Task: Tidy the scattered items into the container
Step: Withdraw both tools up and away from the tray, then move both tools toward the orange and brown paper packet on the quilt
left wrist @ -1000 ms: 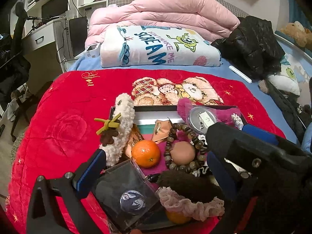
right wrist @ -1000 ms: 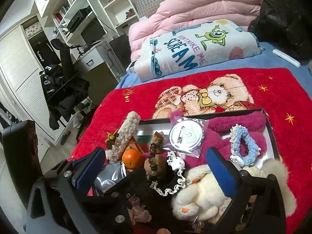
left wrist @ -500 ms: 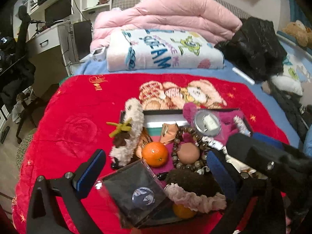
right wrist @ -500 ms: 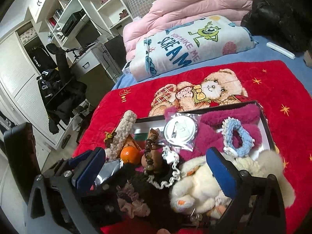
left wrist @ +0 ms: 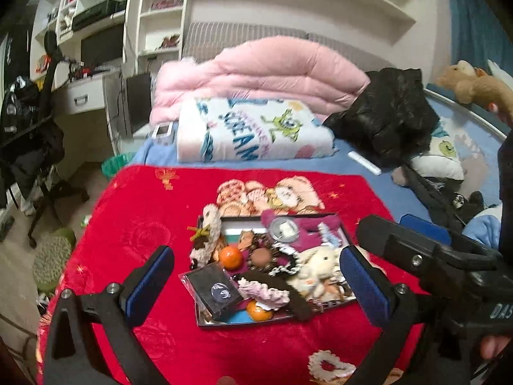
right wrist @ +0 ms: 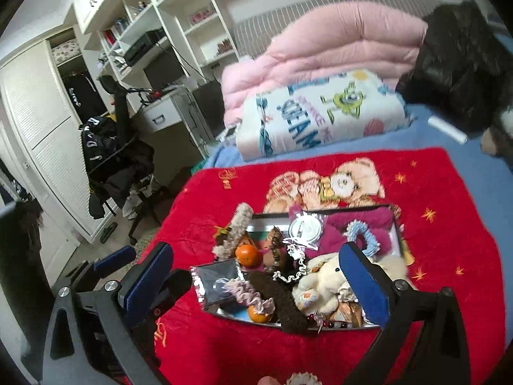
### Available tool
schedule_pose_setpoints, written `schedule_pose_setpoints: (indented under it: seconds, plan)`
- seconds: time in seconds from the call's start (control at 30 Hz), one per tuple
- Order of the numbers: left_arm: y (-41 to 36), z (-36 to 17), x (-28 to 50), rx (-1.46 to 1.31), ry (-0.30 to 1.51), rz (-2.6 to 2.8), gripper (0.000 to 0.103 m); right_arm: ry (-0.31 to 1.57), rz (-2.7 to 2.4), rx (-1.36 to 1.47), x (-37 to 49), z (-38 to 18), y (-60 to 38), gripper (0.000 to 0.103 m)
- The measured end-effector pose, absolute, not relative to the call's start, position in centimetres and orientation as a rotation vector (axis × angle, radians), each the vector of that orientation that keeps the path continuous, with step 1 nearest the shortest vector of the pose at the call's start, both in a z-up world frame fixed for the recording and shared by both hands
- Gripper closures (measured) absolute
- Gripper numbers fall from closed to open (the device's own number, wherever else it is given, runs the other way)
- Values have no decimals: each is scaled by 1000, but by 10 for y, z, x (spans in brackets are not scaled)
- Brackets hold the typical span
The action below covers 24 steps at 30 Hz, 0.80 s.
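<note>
A shallow dark-rimmed tray (left wrist: 243, 323) lies on the red blanket, full of small things. It holds a mandarin (left wrist: 230, 257), a white plush toy (left wrist: 317, 268), a black card case (left wrist: 213, 290), a pink scrunchie (left wrist: 266, 293) and a round tin (left wrist: 283, 229). A fuzzy cream headband (left wrist: 210, 234) rests over its left rim. My left gripper (left wrist: 255, 256) hovers open and empty, above and short of the tray. My right gripper (right wrist: 256, 253) is likewise open and empty over the tray (right wrist: 320, 210), near the plush toy (right wrist: 320, 284) and a blue scrunchie (right wrist: 362, 235).
The red blanket (left wrist: 138, 224) covers the near end of a bed. Its left edge drops to the floor, a desk and a chair (right wrist: 118, 160). Behind lie a folded printed blanket (left wrist: 250, 131), a pink duvet (left wrist: 263, 70) and a black jacket (left wrist: 391, 109). A white-fringed shape (left wrist: 330, 365) is near the front.
Both grippers have pulled up and back from the tray, which now looks smaller and farther away. Both stayed open and empty, and the tray's contents have not moved.
</note>
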<state>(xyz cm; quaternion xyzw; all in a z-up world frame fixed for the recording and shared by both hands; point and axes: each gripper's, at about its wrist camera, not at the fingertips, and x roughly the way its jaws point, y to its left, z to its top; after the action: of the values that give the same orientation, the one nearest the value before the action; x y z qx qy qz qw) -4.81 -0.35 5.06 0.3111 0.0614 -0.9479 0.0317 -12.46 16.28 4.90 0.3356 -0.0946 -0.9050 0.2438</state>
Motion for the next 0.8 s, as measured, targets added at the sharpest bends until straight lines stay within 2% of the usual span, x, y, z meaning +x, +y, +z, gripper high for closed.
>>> schedule_pose_setpoints:
  seconds: [0.17,0.27,0.4,0.8]
  plan:
    - [17,77,-9,941,177,-3006,0,-255,-2491,839,-87,85,176,0]
    - [27,80,15,958,103,-3009,0,-242,-2504,805,-66,102,182,0]
    - [30,77,40,952,101,-2994,0,-264,-2503,753,-39,116,193,0]
    - [34,51,55,894,138,-2974,0,-312,-2546,688,14,85,244,0]
